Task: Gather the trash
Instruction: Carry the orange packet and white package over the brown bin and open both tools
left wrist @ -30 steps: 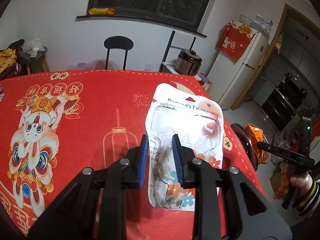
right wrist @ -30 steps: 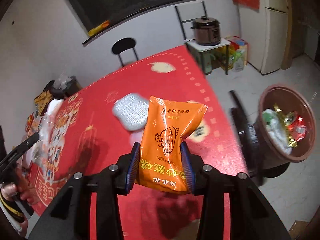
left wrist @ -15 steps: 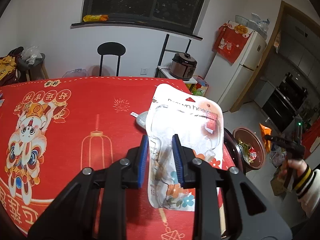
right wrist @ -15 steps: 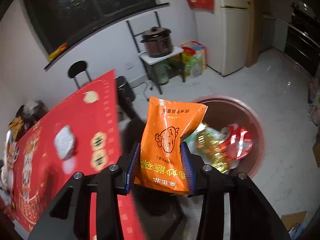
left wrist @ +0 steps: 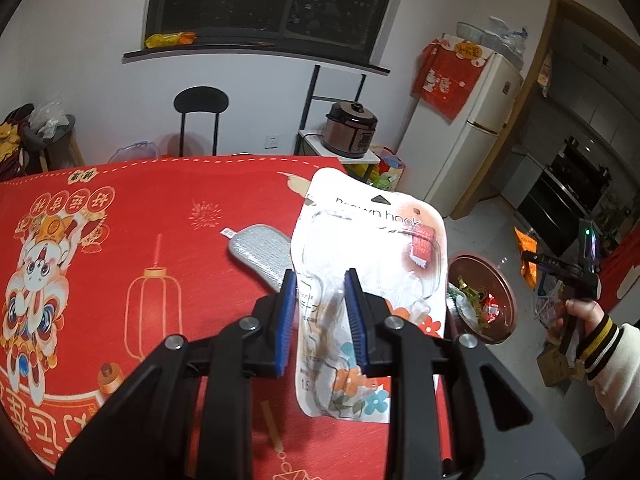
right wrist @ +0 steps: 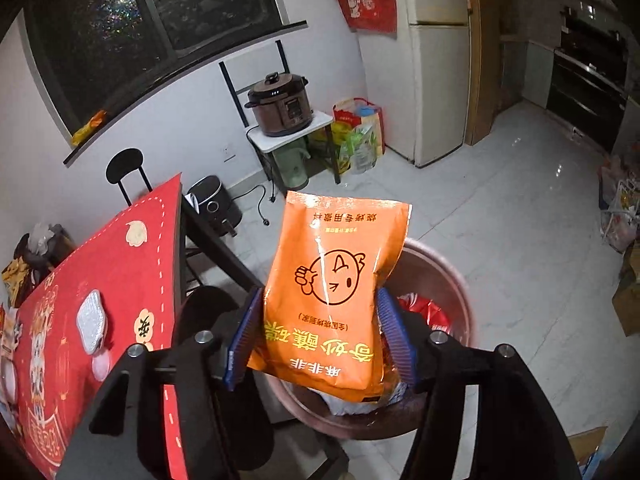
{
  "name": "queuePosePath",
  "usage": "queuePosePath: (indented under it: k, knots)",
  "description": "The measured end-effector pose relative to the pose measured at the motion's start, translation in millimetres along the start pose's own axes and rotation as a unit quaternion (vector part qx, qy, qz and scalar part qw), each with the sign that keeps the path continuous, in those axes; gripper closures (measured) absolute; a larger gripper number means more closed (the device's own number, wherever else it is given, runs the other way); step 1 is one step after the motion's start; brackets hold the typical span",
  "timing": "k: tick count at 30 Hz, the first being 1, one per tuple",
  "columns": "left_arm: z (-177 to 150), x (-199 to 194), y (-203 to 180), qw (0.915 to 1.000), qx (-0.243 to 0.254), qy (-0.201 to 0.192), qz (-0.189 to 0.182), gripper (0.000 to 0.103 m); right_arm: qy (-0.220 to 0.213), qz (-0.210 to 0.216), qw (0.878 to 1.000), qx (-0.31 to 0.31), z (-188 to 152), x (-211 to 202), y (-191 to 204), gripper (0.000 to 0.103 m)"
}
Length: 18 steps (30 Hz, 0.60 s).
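The orange snack bag (right wrist: 332,300) sits between the right gripper's (right wrist: 320,336) just-opening jaws, directly above the bin (right wrist: 452,276); the left gripper (left wrist: 320,320) clamps the hook package (left wrist: 372,264), undelivered.

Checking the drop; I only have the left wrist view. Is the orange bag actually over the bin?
Observer: Yes. In the right wrist view the orange snack bag hangs directly above the brown bin, which already holds wrappers.
Operator: Have the right tongs let go?
Observer: The right tongs have just been opening. The bag sits loose between the blue pads and has not yet dropped clear.
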<state>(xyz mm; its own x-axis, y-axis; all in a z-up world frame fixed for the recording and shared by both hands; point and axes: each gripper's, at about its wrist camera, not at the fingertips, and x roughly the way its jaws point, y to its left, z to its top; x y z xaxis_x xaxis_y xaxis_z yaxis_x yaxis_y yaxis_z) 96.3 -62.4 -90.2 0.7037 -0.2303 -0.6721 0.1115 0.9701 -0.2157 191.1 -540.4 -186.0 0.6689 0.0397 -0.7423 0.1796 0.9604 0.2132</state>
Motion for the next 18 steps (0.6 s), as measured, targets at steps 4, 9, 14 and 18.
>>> queuePosePath:
  k: [4, 9, 14, 18]
  knots:
    - [3, 4, -11, 0.9999, 0.013, 0.001, -0.009, 0.075, -0.011, 0.002, 1.000, -0.001, 3, -6, -4, 0.037]
    - [5, 10, -23, 0.9995, 0.024, 0.003, -0.021, 0.075, -0.025, -0.002, 1.000, 0.001, 6, -19, -10, 0.024]
    - [4, 13, -34, 0.9989, 0.033, 0.004, -0.032, 0.075, -0.049, -0.004, 0.999, 0.011, 9, -40, -16, 0.010]
    - [6, 19, -45, 0.9980, 0.044, 0.004, -0.045, 0.075, -0.064, -0.001, 0.998, 0.016, 9, -62, -19, 0.005]
